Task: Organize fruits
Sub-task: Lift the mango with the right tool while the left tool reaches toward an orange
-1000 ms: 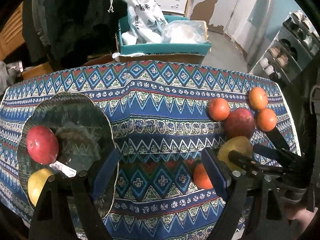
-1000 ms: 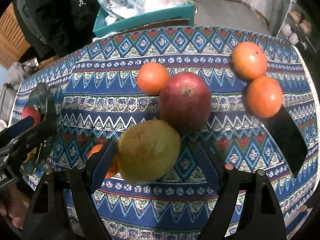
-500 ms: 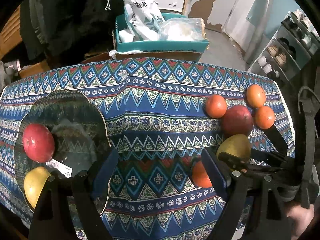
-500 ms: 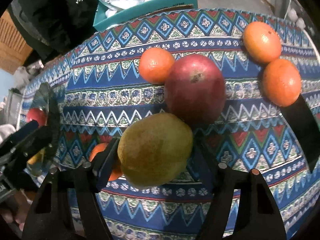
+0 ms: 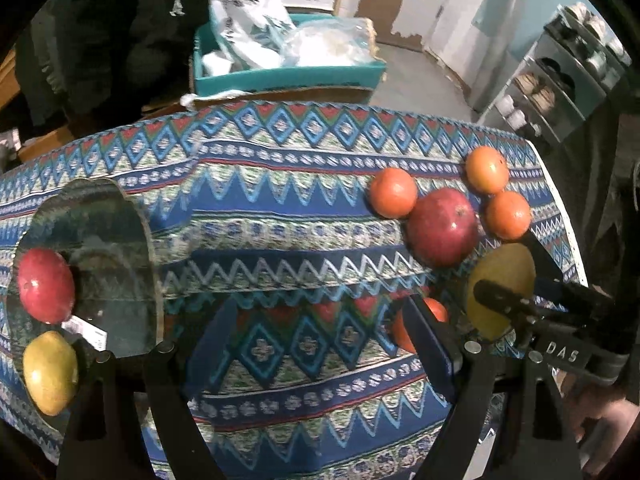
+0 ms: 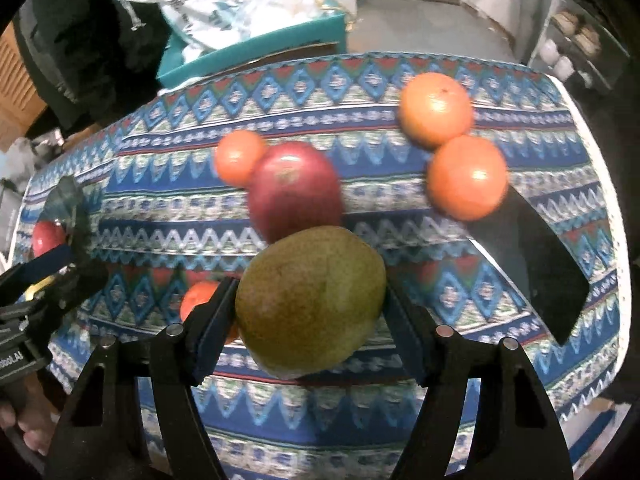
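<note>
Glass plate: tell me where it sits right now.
In the left wrist view, the glass plate lies at the cloth's left end, holding a red apple and a yellow fruit.

Blue zigzag-patterned tablecloth (image 6: 360, 408); greenish-yellow, seemingly russet-tinged pear (image 6: 310, 300).

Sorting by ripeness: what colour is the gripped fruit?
Yellow-green fruit, clearest in the right wrist view.

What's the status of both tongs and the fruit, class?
Right tongs shut on pear. Left tongs open, empty. Glass plate holds apple, pear. No obstruction.
</note>
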`<state>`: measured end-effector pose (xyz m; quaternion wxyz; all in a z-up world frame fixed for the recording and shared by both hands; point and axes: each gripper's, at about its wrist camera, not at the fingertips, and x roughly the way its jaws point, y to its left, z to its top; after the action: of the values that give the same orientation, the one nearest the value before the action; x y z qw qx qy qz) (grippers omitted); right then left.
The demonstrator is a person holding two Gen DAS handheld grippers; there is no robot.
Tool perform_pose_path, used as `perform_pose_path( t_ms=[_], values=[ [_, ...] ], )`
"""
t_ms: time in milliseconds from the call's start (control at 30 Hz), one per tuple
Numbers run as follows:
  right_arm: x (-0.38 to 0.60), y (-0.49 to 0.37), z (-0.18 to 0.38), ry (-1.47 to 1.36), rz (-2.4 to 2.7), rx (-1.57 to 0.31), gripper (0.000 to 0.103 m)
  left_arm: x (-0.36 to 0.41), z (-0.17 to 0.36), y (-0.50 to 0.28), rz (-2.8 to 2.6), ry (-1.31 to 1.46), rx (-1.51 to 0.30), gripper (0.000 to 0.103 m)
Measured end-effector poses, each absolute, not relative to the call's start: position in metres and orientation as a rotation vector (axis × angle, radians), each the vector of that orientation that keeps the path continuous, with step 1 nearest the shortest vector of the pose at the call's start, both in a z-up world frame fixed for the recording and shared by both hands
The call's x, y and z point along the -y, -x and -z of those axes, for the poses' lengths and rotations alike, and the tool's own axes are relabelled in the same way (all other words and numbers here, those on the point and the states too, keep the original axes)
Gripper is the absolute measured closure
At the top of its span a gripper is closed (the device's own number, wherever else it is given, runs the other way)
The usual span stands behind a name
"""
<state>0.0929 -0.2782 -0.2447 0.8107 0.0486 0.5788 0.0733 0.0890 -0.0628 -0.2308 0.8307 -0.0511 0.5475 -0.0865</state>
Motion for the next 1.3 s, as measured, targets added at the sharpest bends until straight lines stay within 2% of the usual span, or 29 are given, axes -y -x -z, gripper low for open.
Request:
perform_pose_path(
  t_ms=[333, 500, 1300],
  values=[
    [0.314, -0.084, 0.251, -0.075, -0.089, -1.238, 0.031, 0.108, 0.244, -0.089, 0.252, 0.062, -1.193, 0.017],
    [0.337, -0.080, 0.257, -0.147, -0.091, -1.247, 0.031, 0.122, 0.249, -0.087, 0.265, 0.035, -1.206, 0.017],
    [0.373, -0.066, 0.248, -0.171, -0.022, -1.217, 0.031, 0.182, 0.263, -0.088, 0.335, 0.007, -1.231, 0.017]
  ],
)
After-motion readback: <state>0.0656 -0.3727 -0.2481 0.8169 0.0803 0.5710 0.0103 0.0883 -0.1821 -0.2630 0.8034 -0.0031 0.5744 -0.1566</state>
